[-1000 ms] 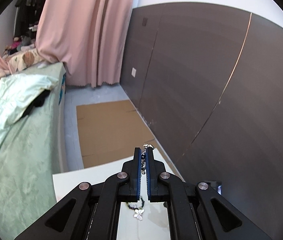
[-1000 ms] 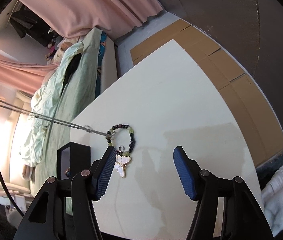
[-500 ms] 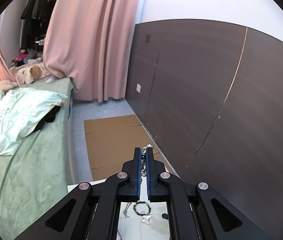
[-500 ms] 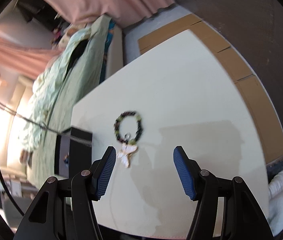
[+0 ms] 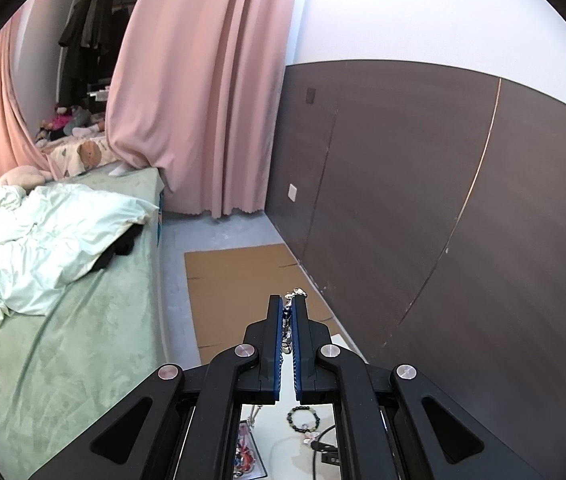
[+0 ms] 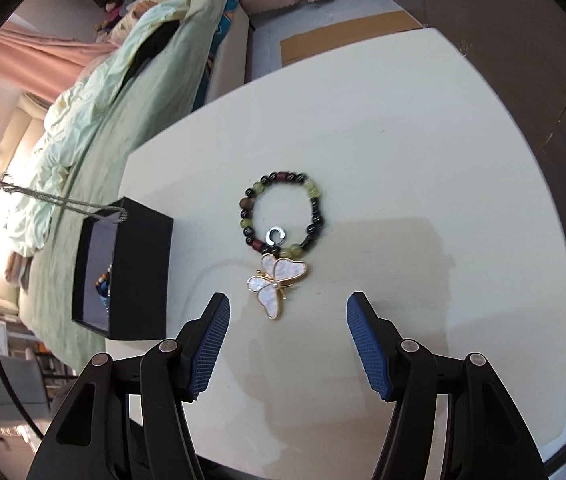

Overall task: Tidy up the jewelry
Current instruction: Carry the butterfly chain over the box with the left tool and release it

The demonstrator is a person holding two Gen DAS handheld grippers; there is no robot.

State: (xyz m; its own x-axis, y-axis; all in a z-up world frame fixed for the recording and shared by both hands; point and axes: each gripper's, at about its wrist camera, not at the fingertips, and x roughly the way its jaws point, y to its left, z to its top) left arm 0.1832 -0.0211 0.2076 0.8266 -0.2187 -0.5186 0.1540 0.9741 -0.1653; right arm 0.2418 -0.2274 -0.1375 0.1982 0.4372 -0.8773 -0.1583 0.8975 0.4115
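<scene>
While the left gripper (image 5: 288, 307) clamps a silver chain (image 6: 63, 201) trailing to the black box (image 6: 123, 272), the right gripper (image 6: 287, 314) hangs spread above the beaded bracelet (image 6: 281, 214) and butterfly pendant (image 6: 275, 282) on the white table (image 6: 423, 160).

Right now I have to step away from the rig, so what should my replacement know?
Left gripper: shut on silver chain, which hangs down into the open black box.
Right gripper: open, empty, hovering just short of the beaded bracelet and its butterfly charm on the white table.
Done: some jewelry already in box.
Left: release chain, box the bracelet.
</scene>
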